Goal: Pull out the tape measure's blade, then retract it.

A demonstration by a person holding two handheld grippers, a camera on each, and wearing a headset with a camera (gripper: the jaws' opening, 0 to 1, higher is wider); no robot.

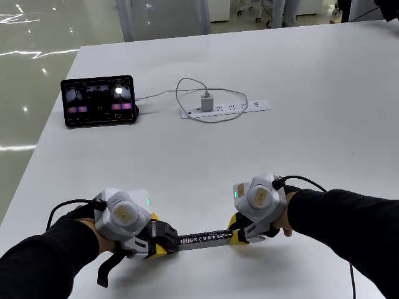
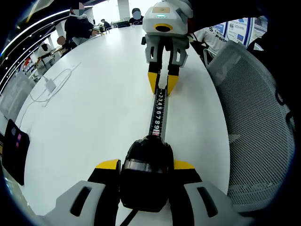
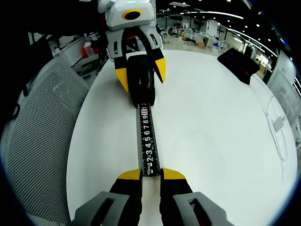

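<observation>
Between the yellow-tipped jaws of the left gripper (image 2: pixel 146 165) sits the tape measure's black case (image 2: pixel 146 181), clamped on both flanks and resting on the white table (image 1: pixel 280 93). From the case's mouth the blade (image 2: pixel 157 113) runs straight forward, lying flat on the tabletop with its numbers facing up. Its far end is pinched between the jaws of the right gripper (image 3: pixel 150 175), which faces the left gripper head-on, so the short drawn-out length spans the gap between the two pairs of jaws. Seen from the right gripper view, the blade leads away from the closed jaw tips to the case, which is framed by the opposite jaws. Well beyond both grippers in the head view, a tablet (image 1: pixel 98 101) with a lit screen stands on the table, and to its right lies a power strip (image 1: pixel 234 108) with a white charger (image 1: pixel 206 100) plugged in and a looped cable (image 1: pixel 181 93). Beside the table edge, to the right of the left gripper's jaws, is a mesh chair (image 2: pixel 254 117).
</observation>
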